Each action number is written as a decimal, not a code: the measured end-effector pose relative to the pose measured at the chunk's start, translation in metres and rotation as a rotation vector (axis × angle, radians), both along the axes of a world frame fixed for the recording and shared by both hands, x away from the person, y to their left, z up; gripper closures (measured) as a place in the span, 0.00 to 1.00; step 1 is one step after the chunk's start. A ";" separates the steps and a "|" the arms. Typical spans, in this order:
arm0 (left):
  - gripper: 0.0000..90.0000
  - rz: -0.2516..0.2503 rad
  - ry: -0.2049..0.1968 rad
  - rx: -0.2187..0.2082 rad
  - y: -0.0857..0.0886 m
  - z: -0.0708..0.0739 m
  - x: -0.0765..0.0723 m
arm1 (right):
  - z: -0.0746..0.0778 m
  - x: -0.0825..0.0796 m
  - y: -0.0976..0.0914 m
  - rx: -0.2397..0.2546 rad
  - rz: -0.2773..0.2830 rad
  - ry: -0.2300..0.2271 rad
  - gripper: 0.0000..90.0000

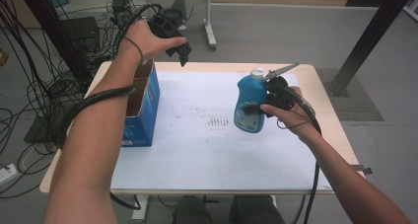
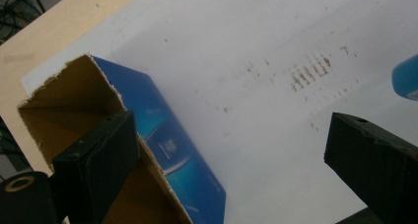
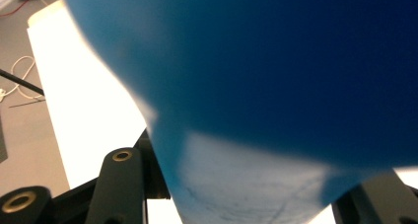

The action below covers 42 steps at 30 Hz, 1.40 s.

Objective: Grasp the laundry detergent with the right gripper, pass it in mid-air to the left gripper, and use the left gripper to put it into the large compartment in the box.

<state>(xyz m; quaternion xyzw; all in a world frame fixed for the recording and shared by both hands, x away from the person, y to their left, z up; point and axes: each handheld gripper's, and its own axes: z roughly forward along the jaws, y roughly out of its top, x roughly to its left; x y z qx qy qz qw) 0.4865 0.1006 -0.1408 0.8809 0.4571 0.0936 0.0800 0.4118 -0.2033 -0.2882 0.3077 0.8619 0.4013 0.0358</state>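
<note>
Blue bottle (image 1: pixel 250 104) clamped in right gripper (image 1: pixel 256 107), left gripper (image 1: pixel 183 54) apart above box (image 1: pixel 143 105)

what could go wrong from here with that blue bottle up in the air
The right gripper holds the blue bottle off the table, clamped around its smooth body, so it might slip and drop onto the white sheet. If it is headed for the open blue box, the torn cardboard rim could catch it. The left gripper, open above the box, could get in the way.
</note>
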 end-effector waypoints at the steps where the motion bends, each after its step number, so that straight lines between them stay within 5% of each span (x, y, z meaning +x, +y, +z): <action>1: 0.08 -0.017 0.001 0.000 0.000 0.003 -0.001 | 0.004 0.002 0.004 -0.003 0.007 0.000 0.50; 4: 0.08 -0.104 0.010 0.012 0.001 0.017 -0.006 | 0.023 0.012 0.018 0.002 0.033 0.005 0.50; 13: 0.08 -0.234 0.019 -0.006 0.003 0.043 -0.017 | 0.060 0.033 0.056 -0.010 0.110 0.017 0.49; 18: 0.08 -0.306 0.039 0.005 -0.001 0.053 -0.023 | 0.066 0.041 0.076 -0.012 0.150 0.020 0.49; 27: 0.08 -0.411 0.067 0.028 -0.010 0.056 -0.032 | 0.053 0.050 0.112 -0.032 0.240 -0.017 0.49; 38: 0.08 -0.480 0.100 0.073 -0.021 0.035 -0.045 | 0.031 0.040 0.133 0.020 0.409 -0.116 0.49; 42: 0.08 -0.510 0.123 0.063 -0.023 0.025 -0.049 | 0.019 0.032 0.142 0.028 0.483 -0.120 0.50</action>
